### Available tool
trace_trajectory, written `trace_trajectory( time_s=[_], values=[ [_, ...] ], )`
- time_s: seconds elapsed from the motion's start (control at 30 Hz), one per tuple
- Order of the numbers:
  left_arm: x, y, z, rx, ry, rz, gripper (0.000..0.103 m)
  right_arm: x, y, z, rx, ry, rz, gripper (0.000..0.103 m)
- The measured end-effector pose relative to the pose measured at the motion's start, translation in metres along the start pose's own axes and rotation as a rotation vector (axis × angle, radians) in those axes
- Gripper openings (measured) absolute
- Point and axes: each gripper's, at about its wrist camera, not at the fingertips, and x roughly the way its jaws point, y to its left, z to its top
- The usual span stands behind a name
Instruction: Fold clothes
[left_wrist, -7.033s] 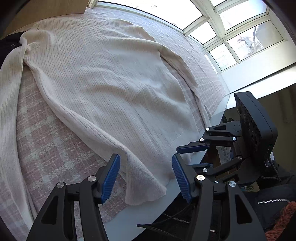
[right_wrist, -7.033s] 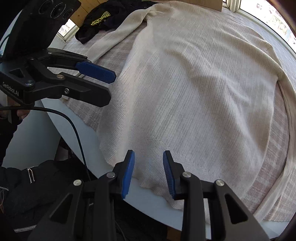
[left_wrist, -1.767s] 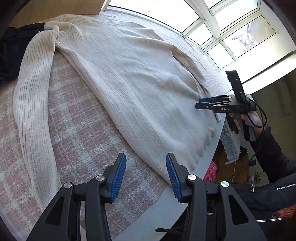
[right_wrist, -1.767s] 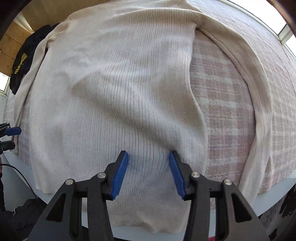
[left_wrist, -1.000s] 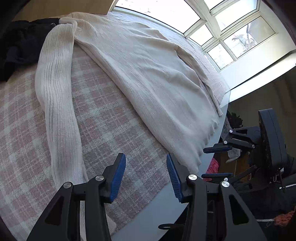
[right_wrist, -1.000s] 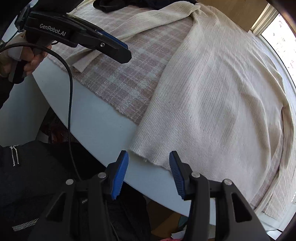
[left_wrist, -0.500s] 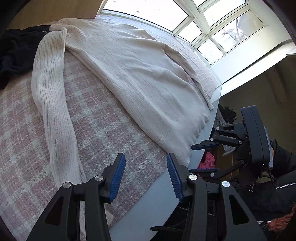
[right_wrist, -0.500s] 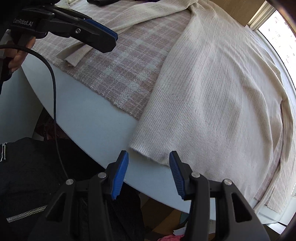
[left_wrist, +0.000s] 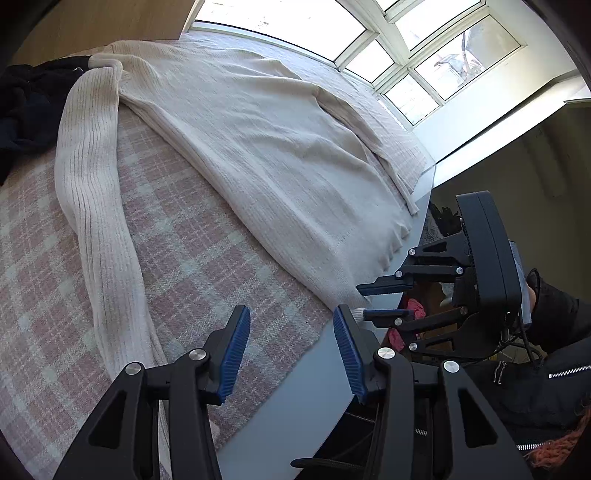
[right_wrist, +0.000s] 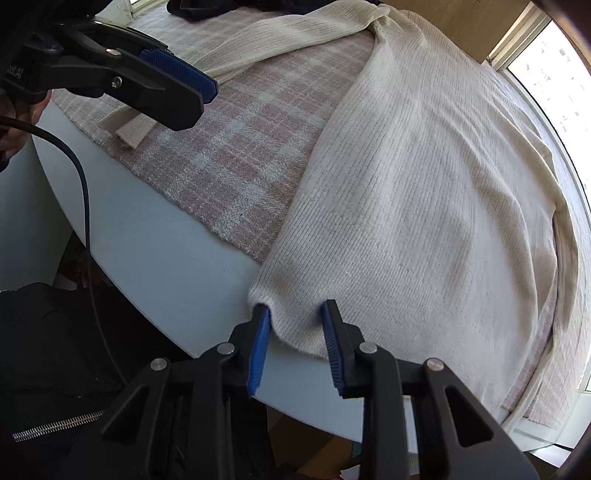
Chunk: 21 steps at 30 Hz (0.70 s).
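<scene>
1. The sweater (right_wrist: 424, 177) is a cream rib-knit, soft and a bit rumpled, lying flat on a pink-and-white plaid cloth (right_wrist: 236, 170) with a coarse weave. Both sit on a smooth pale grey table (right_wrist: 159, 258) with a rounded edge.
2. Right tongs (right_wrist: 295, 332) are open, blue ribbed pads either side of the sweater's hem corner. That corner hangs just past the cloth onto bare table at the rim. The left pad looks like it's touching the knit, but the jaws aren't pinched on it.
3. Left tongs (left_wrist: 291, 350) are open too, nothing between them, over the cloth's near edge and the strip of bare table.
4. One long sleeve (left_wrist: 92, 206) runs down the cloth well apart from the body, with a wide band of plaid between them. Its cuff ends near the cloth's edge.
5. There's a strip of bare table along the near rim; past that it drops off to the person's dark zip jacket (right_wrist: 48, 369).
6. The left view shows the window (left_wrist: 406, 55) behind the table, the far sleeve (left_wrist: 369, 136) tucked along the sweater's other side, and a black garment (left_wrist: 26, 110) by the collar. The right view shows the hem corner up close and a cable (right_wrist: 83, 192) hanging from the left tongs.
</scene>
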Motion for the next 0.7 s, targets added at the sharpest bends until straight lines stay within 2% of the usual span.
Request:
trace_trajectory(
  time_s=[0.1, 0.33, 0.37, 0.47, 0.63, 0.7],
  values=[
    [0.003, -0.002, 0.0, 0.0, 0.007, -0.002, 0.048, -0.004, -0.014, 0.006, 0.083, -0.041, 0.111, 0.008],
    [0.037, -0.011, 0.004, 0.009, 0.061, -0.046, 0.049, -0.023, -0.087, -0.001, 0.511, -0.187, 0.511, 0.007],
    [0.043, -0.013, 0.006, 0.011, 0.065, -0.054, 0.049, -0.023, -0.1, -0.009, 0.555, -0.202, 0.537, 0.007],
    [0.06, -0.018, 0.015, 0.009, 0.072, -0.074, 0.049, -0.014, -0.117, -0.011, 0.619, -0.223, 0.546, 0.007],
    [0.075, -0.021, 0.036, 0.023, 0.078, -0.02, 0.049, -0.024, -0.121, -0.021, 0.649, -0.242, 0.569, 0.007],
    [0.073, -0.019, 0.041, 0.014, 0.067, -0.033, 0.049, -0.026, -0.123, -0.025, 0.641, -0.249, 0.573, 0.007]
  ],
)
